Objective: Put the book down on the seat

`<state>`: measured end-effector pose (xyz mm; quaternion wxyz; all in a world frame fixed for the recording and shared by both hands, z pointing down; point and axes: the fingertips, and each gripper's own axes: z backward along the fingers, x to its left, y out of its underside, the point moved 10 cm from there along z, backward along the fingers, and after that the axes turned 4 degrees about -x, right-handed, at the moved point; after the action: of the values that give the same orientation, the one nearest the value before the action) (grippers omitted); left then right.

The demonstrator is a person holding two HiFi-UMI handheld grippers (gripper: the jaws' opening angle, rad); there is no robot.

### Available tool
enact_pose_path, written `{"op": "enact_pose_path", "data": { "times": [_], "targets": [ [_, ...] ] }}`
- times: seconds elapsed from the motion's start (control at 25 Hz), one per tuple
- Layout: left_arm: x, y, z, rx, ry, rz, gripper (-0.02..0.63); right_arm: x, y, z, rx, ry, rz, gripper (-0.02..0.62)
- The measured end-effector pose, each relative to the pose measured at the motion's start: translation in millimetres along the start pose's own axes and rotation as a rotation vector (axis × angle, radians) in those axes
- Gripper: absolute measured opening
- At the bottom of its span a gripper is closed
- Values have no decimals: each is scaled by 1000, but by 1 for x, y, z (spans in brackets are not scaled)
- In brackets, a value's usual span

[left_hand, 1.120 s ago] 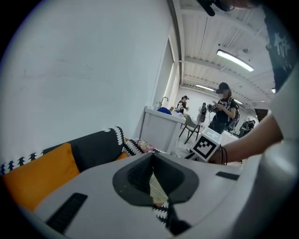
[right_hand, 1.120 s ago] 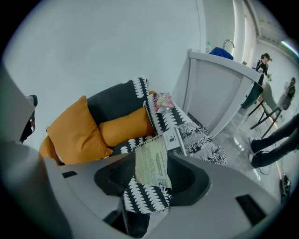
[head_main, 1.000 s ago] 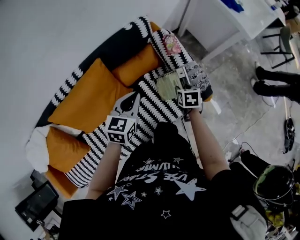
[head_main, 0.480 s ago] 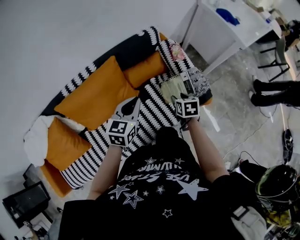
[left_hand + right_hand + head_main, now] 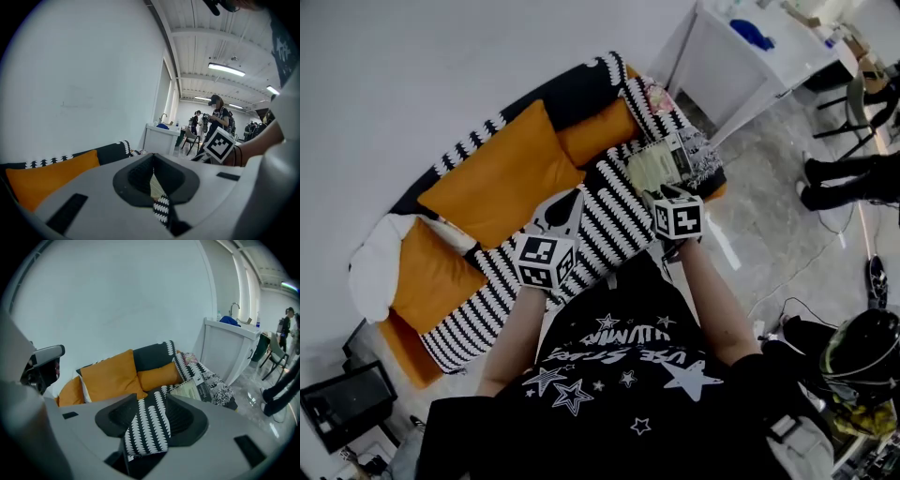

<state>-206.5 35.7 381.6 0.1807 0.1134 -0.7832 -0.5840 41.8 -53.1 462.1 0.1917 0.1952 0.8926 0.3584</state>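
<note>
Right gripper (image 5: 664,194) back from book (image 5: 661,164), open

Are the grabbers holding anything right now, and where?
Nothing is held. The book lies on the sofa seat, free of both. The right gripper has its jaws apart and empty; the left gripper has them together on nothing.

Book (image 5: 659,165) — pale cover, dark spine — lies flat on the striped seat (image 5: 609,211); near its end.

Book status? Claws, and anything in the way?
Left claw shut, empty. Right claw open, empty. Book flat on striped seat, clear of both claws. Nothing blocking.
</note>
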Motion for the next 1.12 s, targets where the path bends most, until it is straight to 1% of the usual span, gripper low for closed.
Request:
{"op": "enact_pose_path", "data": {
  "times": [0.16,0.32,0.4,0.52,0.64,0.72,0.84,1.0,1.12],
  "targets": [
    [-9,6,10,-1,21,9,8,8,16,18,-13,-14,-8,198],
    [-18,11,12,6,52,10,8,9,23,38,-39,-5,-17,183],
    [-23,12,13,3,54,6,8,9,26,44,-47,-11,-8,176],
    [-37,12,15,-3,45,6,8,5,31,54,-47,-26,13,173],
    [-54,12,18,-3,36,-3,8,-2,36,62,-46,-59,9,171],
    [-64,12,21,0,18,-2,8,-6,38,66,-43,-76,15,169],
    [-82,16,32,4,-14,24,8,-10,49,78,-28,-109,26,164],
    [-102,19,45,-1,-54,18,8,-14,61,95,-32,-140,56,158],
    [-120,20,56,-10,-73,20,8,-17,69,107,-45,-162,54,152]
  ]
}}
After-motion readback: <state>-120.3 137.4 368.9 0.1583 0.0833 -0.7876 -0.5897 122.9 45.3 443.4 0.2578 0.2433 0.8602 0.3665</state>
